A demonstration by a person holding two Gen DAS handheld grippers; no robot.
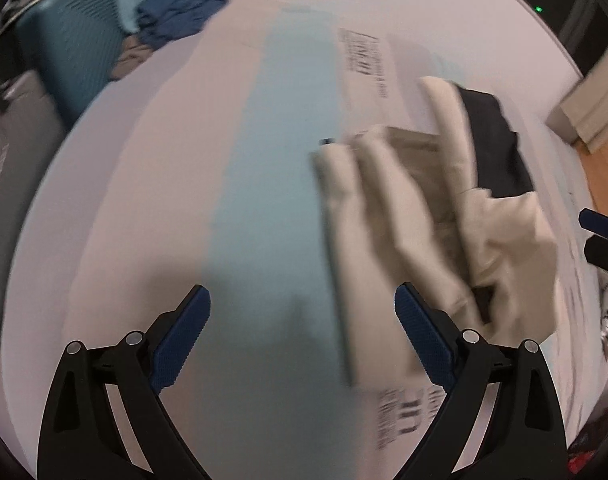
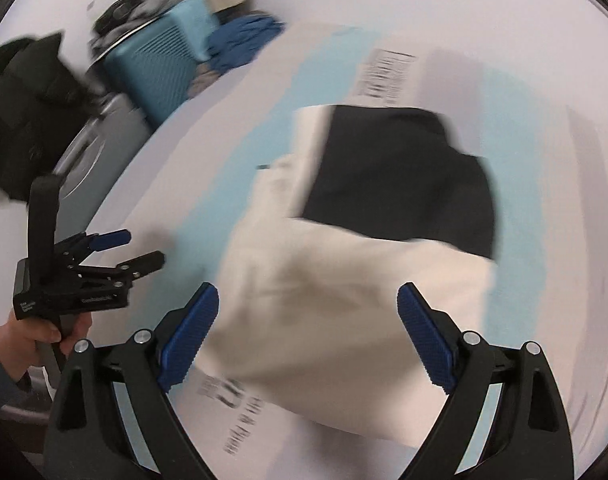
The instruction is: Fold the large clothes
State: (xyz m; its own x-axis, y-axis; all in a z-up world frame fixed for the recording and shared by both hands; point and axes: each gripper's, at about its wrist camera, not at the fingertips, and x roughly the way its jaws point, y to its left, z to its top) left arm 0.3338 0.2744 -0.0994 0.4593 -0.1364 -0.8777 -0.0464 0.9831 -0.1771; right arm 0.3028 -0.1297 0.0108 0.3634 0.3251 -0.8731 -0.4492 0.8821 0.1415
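Both the left tongs (image 1: 302,336) and right tongs (image 2: 307,334) gape empty above the worktop (image 1: 176,200), seemingly released so the folded beige garment (image 2: 343,312), a black piece (image 2: 399,176) at its twelve o'clock, lies flat.

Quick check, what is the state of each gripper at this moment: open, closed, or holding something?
Left gripper: open, holding nothing.
Right gripper: open, holding nothing; the beige garment lies below it on the table.
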